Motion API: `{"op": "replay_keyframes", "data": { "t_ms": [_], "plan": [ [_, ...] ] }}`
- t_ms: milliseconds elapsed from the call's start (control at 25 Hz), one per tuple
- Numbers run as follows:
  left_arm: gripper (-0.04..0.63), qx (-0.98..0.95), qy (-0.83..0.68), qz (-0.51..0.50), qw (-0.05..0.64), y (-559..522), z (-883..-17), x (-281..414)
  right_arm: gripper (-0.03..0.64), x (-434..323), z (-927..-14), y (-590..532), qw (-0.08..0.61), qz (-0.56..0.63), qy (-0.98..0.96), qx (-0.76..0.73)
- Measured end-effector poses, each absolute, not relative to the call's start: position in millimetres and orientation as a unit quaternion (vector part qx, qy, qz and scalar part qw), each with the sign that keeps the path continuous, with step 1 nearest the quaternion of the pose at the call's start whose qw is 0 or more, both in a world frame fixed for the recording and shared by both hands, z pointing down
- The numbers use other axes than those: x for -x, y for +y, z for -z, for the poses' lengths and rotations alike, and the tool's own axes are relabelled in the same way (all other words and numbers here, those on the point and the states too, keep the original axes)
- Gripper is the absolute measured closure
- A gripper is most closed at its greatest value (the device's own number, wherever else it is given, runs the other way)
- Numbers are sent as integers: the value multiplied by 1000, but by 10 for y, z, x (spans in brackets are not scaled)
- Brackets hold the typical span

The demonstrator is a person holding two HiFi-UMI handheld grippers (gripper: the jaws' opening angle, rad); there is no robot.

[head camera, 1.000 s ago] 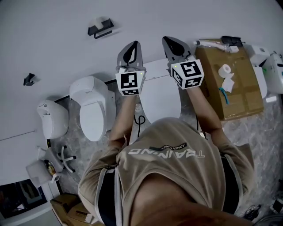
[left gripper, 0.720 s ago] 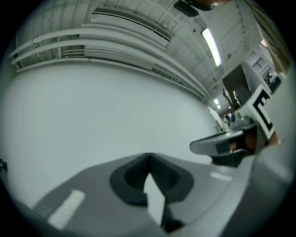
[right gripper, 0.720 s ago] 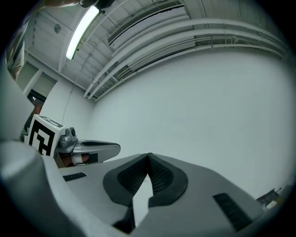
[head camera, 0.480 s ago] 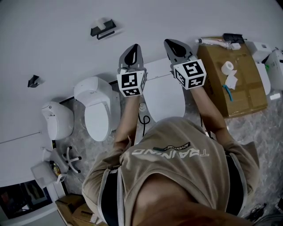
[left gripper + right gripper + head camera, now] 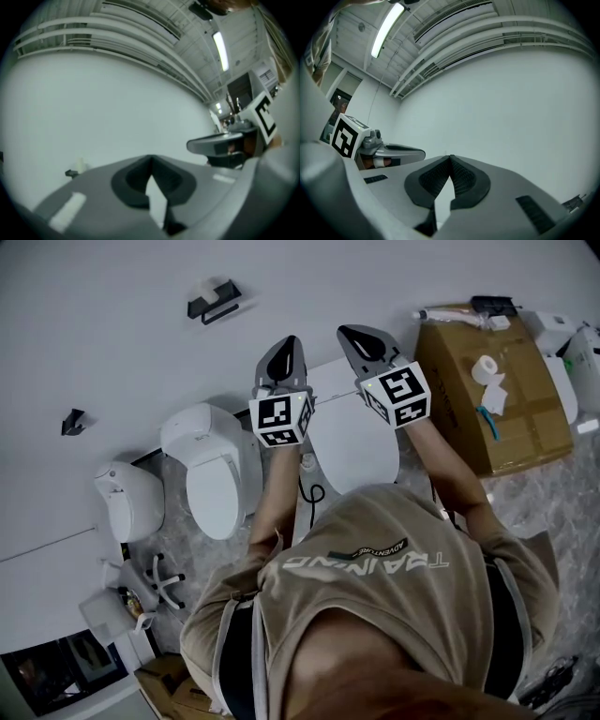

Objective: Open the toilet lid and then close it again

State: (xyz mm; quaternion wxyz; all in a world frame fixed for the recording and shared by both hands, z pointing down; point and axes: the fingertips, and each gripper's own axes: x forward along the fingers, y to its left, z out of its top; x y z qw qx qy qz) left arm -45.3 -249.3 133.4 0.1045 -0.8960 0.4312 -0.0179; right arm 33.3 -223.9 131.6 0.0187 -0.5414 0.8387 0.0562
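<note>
In the head view a white toilet with its lid [image 5: 361, 454] lying down flat stands against the wall, straight ahead of the person. Both grippers are held up above it, pointing at the wall. My left gripper [image 5: 284, 348] is over the toilet's left side and my right gripper [image 5: 353, 337] over the tank [image 5: 328, 381]. Both gripper views face bare white wall. The left gripper [image 5: 150, 161] and the right gripper [image 5: 450, 159] each have their tips together with nothing between them. Neither touches the toilet.
A second toilet [image 5: 214, 482] and a third fixture [image 5: 131, 504] stand to the left. A cardboard box [image 5: 497, 399] with a paper roll [image 5: 486, 369] sits at the right. A black holder [image 5: 214, 298] hangs on the wall. A cable [image 5: 309, 493] lies beside the toilet.
The head view has shifted slightly, so the room slides a little right and down. Both grippers stay raised and shut, the right one edging left.
</note>
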Motion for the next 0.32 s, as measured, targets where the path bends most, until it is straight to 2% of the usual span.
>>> {"op": "replay_keyframes", "data": {
  "t_ms": [320],
  "plan": [
    [594, 900, 424, 16, 100, -2437, -1456, 440, 606, -331, -1375, -2212, 5, -61, 834, 548]
  ]
}}
